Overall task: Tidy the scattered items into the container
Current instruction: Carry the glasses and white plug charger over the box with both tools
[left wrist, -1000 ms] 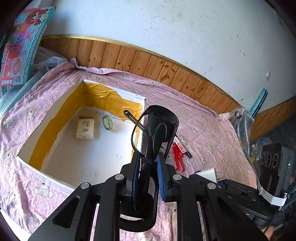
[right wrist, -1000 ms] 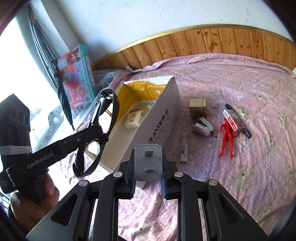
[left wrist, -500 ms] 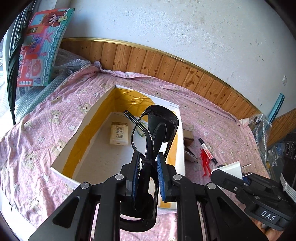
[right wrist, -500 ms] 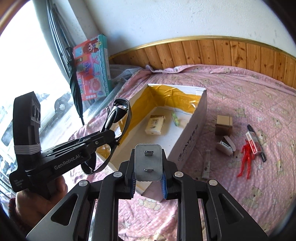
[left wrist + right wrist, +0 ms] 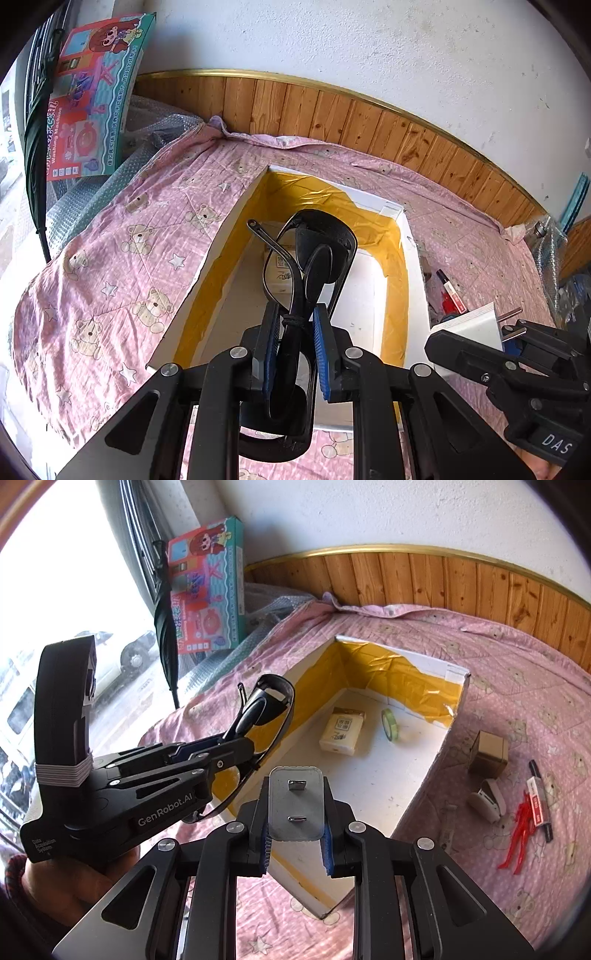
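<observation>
My left gripper (image 5: 293, 354) is shut on black folded glasses (image 5: 310, 258), held above the near end of the open white box (image 5: 413, 266) with yellow tape inside. The same glasses (image 5: 266, 705) and left gripper (image 5: 236, 744) show in the right wrist view, over the box's near-left wall (image 5: 314, 664). My right gripper (image 5: 295, 843) is shut on a white plug adapter (image 5: 295, 805), its prongs facing the camera, above the box's near corner; the adapter (image 5: 469, 325) appears at right in the left wrist view. In the box lie a cream packet (image 5: 341, 733) and a green tape roll (image 5: 389, 720).
On the pink bedspread right of the box lie a small cardboard box (image 5: 487, 753), a white stapler (image 5: 487, 801), a red figure (image 5: 517, 823), a marker (image 5: 539, 797) and a small strip (image 5: 447, 836). A toy carton (image 5: 207, 583) and umbrella (image 5: 164, 609) lean at the window.
Both grippers have moved left toward the box with their loads; the box now lies straight ahead under the glasses, and the adapter sits over its near corner.
</observation>
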Tool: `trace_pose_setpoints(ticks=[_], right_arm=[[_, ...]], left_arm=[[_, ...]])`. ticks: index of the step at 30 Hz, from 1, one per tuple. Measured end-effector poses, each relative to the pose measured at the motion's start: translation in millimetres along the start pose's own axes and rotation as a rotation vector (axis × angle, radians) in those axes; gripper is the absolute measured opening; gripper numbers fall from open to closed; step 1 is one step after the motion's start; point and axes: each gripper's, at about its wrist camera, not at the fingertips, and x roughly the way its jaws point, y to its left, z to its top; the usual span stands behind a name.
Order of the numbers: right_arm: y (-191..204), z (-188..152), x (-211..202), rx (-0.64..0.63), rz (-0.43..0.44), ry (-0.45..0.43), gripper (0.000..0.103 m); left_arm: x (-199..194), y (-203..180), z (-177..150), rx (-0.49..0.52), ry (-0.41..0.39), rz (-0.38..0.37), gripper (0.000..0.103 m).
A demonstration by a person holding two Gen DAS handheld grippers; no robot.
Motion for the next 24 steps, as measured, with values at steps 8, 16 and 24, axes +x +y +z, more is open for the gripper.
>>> trace_pose_setpoints(ticks=[8, 16, 24], right_arm=[[-9, 10, 35, 0.003, 0.010, 0.075, 0.022], [-18, 15, 63, 0.018, 0.023, 0.165, 0.022], [-23, 21, 84, 0.025, 0.022, 0.241, 0.022]], left_arm=[[27, 6, 5, 0.008, 0.087, 0.002, 0.019], [48, 6, 13, 0.057, 0.157, -0.001, 0.019], [70, 7, 21, 0.089, 0.224, -0.005, 0.019]])
